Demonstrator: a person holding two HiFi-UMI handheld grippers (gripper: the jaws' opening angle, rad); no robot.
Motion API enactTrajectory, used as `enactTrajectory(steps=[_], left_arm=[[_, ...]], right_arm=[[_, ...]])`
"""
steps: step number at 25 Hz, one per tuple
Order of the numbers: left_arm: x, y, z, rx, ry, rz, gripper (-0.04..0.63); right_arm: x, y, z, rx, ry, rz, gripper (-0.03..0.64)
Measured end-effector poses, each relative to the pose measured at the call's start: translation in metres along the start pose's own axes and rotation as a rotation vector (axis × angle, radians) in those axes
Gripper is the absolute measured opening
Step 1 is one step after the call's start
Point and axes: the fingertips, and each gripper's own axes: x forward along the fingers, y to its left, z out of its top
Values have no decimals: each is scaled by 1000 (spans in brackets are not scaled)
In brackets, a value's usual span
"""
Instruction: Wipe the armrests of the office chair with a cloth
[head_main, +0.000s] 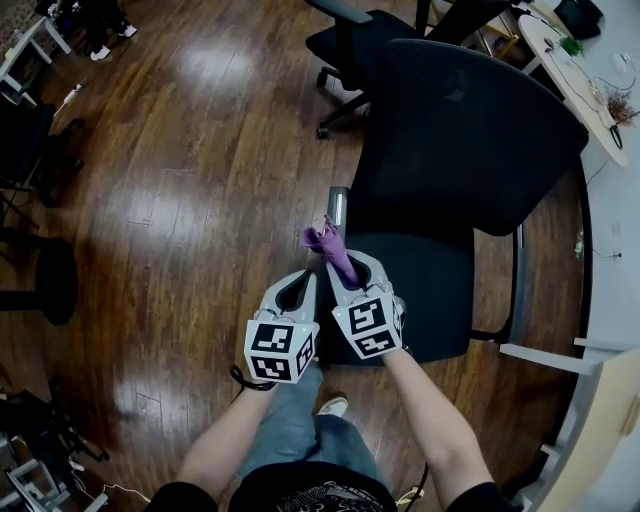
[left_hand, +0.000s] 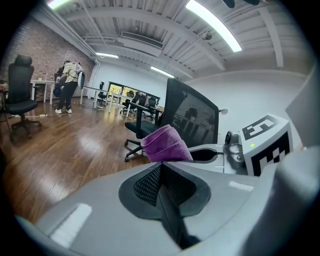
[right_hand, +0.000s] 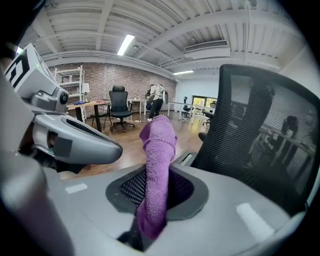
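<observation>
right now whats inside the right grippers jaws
A purple cloth is pinched between the jaws of the right gripper, its free end sticking out past the tips. Where its other end finishes cannot be seen: it disappears into the dark gap near the gripper's body.

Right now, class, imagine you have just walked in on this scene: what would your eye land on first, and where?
The purple cloth stands out most, pinched in the shut right gripper at the middle of the head view, close to an armrest. Beyond it the black mesh-backed office chair fills the upper right. The left gripper sits beside the right one, shut and empty.
</observation>
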Motion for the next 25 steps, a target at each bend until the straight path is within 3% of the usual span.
enactTrajectory(steps=[25], left_arm=[[-118, -46, -91, 22, -24, 83, 3]], right_arm=[[-113, 128, -84, 97, -63, 65, 74]])
